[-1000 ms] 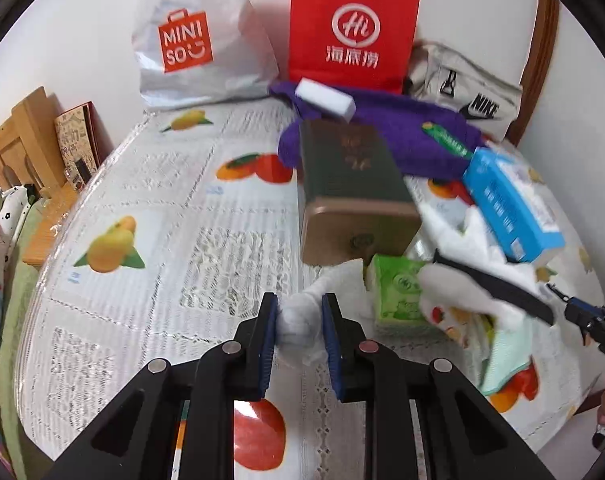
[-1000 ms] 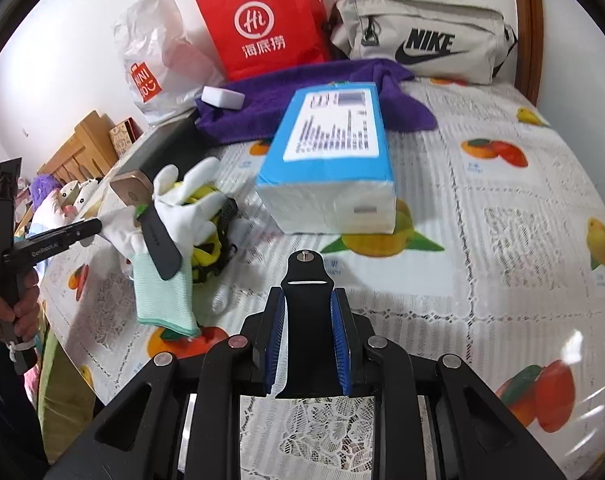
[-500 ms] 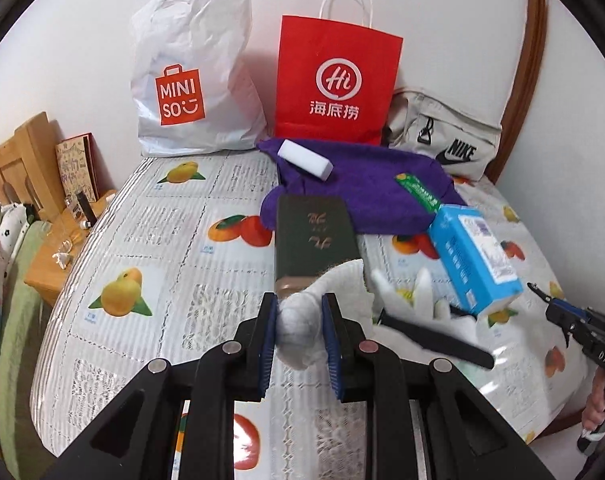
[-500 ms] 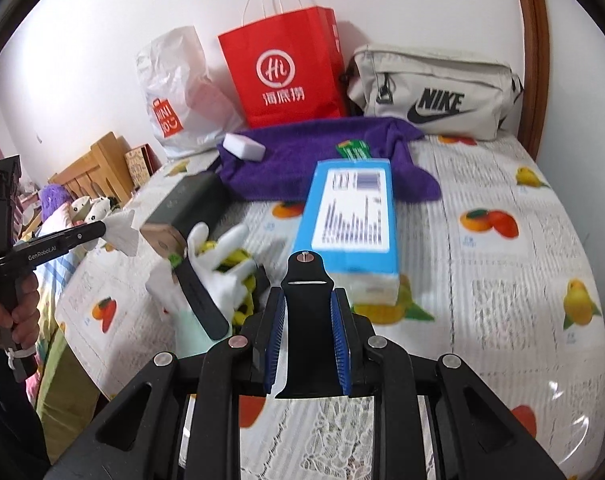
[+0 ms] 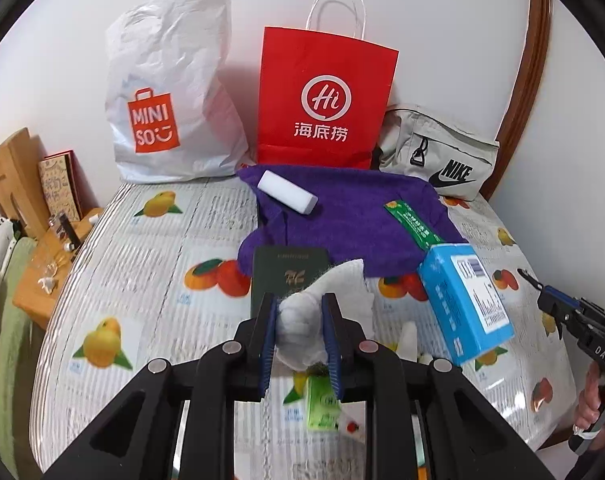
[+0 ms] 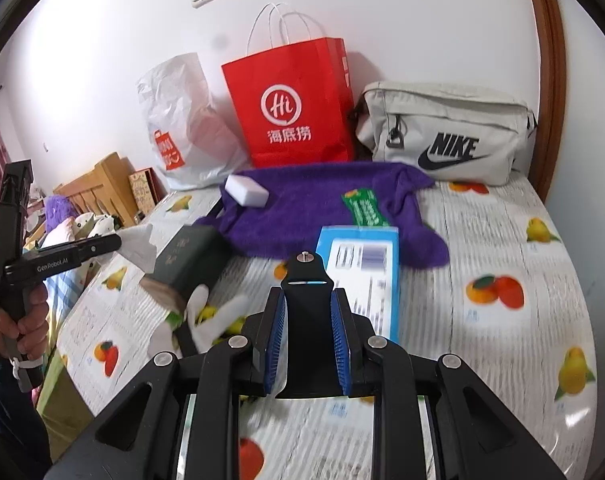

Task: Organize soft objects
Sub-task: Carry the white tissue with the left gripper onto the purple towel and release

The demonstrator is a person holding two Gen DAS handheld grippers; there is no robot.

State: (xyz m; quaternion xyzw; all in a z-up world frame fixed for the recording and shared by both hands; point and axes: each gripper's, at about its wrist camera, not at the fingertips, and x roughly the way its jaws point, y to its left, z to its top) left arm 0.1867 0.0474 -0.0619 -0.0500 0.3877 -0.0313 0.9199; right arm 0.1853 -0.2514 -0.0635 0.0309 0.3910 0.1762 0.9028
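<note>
My left tongs [image 5: 300, 322] pinch a white glove [image 5: 302, 332], held above the worktop [image 5: 150, 292] just in front of the dark box [image 5: 288, 276]. My right tongs [image 6: 307, 334] clamp a black strap [image 6: 306, 320], held near the blue pack [image 6: 362, 276], right of the box.

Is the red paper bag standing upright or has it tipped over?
Upright. The red paper bag stands on its base against the wall, with its white handles pointing up, behind the purple towel.

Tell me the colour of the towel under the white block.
Purple towel, clearest in the left wrist view.
</note>
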